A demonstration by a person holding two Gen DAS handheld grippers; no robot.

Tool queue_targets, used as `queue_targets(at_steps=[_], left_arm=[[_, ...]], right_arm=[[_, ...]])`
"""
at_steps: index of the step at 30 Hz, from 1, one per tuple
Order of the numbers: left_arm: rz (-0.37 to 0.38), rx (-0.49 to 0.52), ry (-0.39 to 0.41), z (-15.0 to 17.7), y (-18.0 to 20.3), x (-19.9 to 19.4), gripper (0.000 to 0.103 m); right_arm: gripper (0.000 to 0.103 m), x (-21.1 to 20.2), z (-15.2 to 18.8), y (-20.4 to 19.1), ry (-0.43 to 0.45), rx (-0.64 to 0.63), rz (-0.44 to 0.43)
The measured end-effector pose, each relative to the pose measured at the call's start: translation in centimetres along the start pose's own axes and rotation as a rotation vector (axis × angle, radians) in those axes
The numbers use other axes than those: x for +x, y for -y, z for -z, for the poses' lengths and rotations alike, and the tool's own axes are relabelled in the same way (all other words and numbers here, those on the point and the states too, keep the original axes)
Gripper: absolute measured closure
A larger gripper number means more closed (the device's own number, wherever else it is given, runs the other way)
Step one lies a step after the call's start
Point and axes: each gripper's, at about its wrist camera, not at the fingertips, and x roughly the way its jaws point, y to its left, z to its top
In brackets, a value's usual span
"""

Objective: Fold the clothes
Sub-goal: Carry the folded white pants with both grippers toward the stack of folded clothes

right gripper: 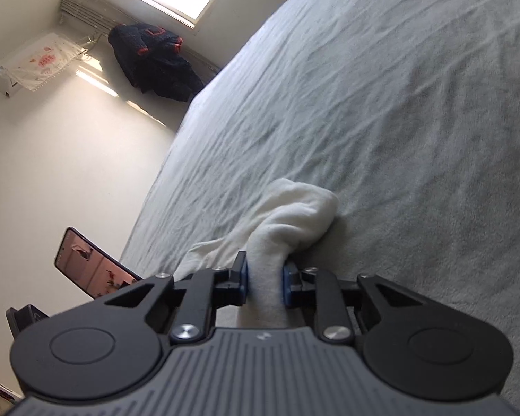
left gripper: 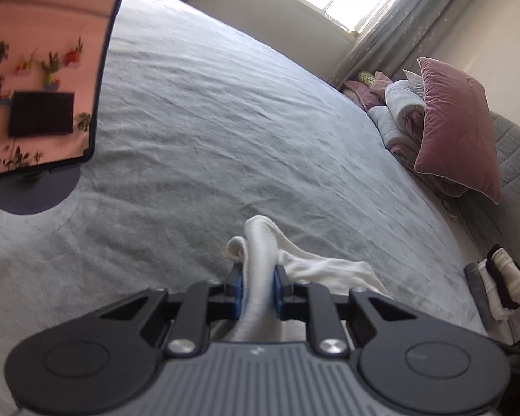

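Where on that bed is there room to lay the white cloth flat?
The grey bedspread is bare between the propped phone and the pink pillow. It is crowded by the pillow's bedding pile and the folded stack.

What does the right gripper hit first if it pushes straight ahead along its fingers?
The right gripper is shut on a white cloth, whose bunched end sits directly ahead. Beyond it, the gripper points downward at the grey bedspread, so it would probably press into the bed next; depth is unclear.
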Motion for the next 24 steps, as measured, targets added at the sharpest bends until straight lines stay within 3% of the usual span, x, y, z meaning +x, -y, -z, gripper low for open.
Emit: queue_targets(at_steps=[12, 24], left_arm=[[0.029, 0.170, 0.114, 0.7, 9.6, -0.8, 0.087], [0.160, 0.323, 0.179, 0.0, 26.4, 3.6, 0.088]], right_arm=[[0.081, -5.4, -3.8, -0.5, 0.123, -0.100, 0.002], [0.081, -15.3, -12.0, 2.0, 0.348, -0.201, 0.088]])
